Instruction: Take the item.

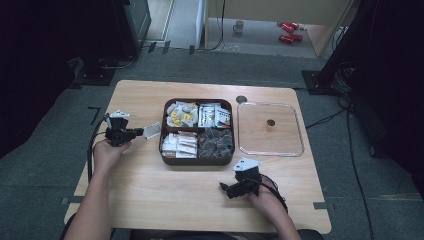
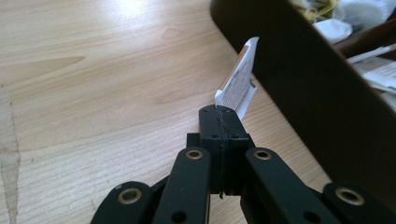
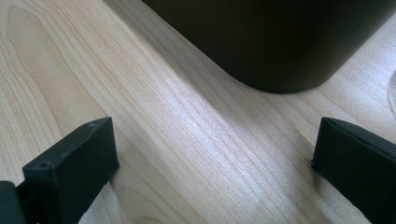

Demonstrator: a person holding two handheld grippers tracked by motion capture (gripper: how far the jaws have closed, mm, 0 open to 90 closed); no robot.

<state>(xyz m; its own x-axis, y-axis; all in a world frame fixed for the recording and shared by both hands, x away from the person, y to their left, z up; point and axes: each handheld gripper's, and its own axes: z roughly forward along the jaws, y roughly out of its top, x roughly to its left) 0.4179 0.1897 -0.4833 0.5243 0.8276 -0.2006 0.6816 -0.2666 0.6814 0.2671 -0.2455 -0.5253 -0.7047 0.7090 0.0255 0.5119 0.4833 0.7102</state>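
Note:
My left gripper point(image 1: 141, 132) is shut on one end of a small white sachet point(image 1: 151, 131), held just left of a dark brown four-compartment tray point(image 1: 162, 145). In the left gripper view the jaws point(image 2: 219, 112) meet on the sachet point(image 2: 238, 84), which stands on edge low over the wood beside the tray wall point(image 2: 317, 93). The compartments hold several wrapped snacks and sachets. My right gripper point(image 1: 226, 189) rests on the table in front of the tray. Its jaws point(image 3: 210, 154) stand wide open with bare wood between them, facing the tray's rounded corner point(image 3: 280, 37).
A clear square lid point(image 1: 302, 145) lies on the wooden table point(image 1: 150, 200) right of the tray. Beyond the table, a mug point(image 1: 239, 26) and red objects point(image 1: 288, 31) sit on the floor. Dark stands flank the table at both sides.

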